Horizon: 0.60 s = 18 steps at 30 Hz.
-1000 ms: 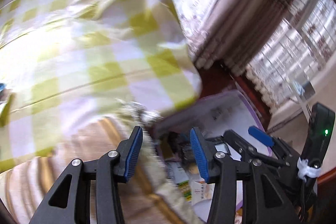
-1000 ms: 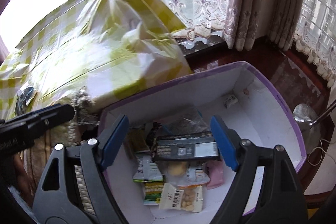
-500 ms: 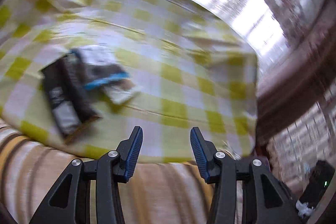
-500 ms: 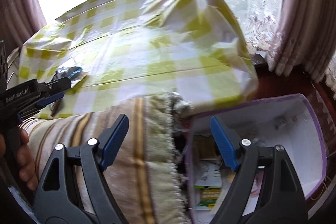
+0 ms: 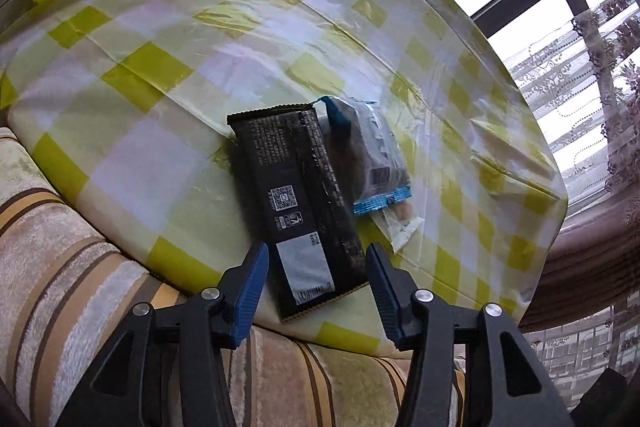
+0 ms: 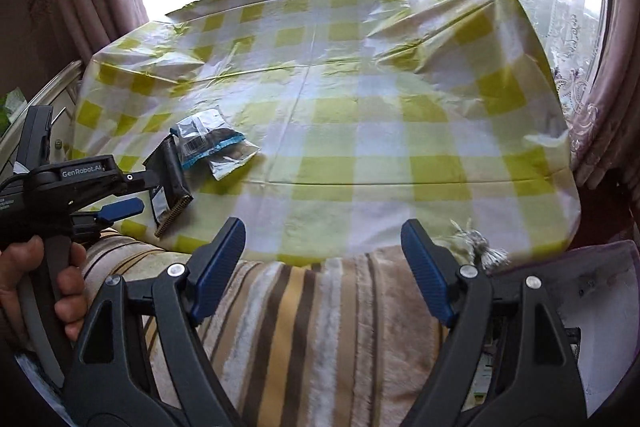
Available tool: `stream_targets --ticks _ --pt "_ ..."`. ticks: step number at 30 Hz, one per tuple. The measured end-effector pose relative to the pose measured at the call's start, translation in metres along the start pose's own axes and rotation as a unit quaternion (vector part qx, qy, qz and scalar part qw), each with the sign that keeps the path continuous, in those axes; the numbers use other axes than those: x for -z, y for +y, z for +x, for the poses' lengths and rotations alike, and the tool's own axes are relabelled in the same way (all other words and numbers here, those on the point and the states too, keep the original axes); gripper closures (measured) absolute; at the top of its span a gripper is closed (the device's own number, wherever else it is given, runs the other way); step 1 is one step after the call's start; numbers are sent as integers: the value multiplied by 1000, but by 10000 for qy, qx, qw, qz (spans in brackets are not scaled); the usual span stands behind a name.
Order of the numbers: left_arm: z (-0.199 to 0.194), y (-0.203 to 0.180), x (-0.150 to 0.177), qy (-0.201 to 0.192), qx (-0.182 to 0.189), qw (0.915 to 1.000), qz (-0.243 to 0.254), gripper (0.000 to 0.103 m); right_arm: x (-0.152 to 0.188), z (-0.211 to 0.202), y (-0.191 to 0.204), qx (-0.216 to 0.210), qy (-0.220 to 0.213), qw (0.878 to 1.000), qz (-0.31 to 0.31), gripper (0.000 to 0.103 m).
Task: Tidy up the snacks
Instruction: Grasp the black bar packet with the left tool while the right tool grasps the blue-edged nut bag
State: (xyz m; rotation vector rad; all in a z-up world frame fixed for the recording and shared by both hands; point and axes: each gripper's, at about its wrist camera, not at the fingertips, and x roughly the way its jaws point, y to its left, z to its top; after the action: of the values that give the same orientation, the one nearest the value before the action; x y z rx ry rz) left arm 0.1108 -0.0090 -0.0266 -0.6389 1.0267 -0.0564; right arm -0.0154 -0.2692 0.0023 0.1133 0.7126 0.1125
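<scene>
A long black snack packet [image 5: 298, 211] lies on the yellow checked tablecloth [image 5: 168, 39], its near end between the open jaws of my left gripper [image 5: 316, 283]. A silver packet with blue trim [image 5: 374, 157] lies against its right side, over a small clear packet [image 5: 400, 225]. In the right wrist view the same pile, black packet [image 6: 170, 179], silver packet [image 6: 204, 139] and clear packet [image 6: 232, 163], sits at the left, with the left gripper [image 6: 120, 195] at its near end. My right gripper [image 6: 322, 263] is open and empty above the table's near edge.
A striped beige cloth [image 6: 304, 327] hangs over the table's front edge. The purple-rimmed white box [image 6: 600, 299] stands low at the right. Curtains [image 6: 600, 107] and windows surround the table.
Both grippers have swung left from the box to the table. The left gripper has come close up to the black packet, which now sits between its jaws.
</scene>
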Motion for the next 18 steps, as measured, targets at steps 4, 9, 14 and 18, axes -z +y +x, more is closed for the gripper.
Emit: stream_targets --ticks 4,9,14,18 --pt "11 -3 -12 85 -101 9999 45 48 -6 12 12 -21 37 9999 -149 21" --pt "29 -10 -21 202 -286 9990 260 43 -12 27 18 -130 119 9998 -137 21" --pt "40 -24 -28 189 -533 9955 761 43 -18 42 26 -139 221 9995 -155 21" --pt "50 -36 -33 186 -734 9880 1347 44 -23 53 33 -129 254 9994 -209 21"
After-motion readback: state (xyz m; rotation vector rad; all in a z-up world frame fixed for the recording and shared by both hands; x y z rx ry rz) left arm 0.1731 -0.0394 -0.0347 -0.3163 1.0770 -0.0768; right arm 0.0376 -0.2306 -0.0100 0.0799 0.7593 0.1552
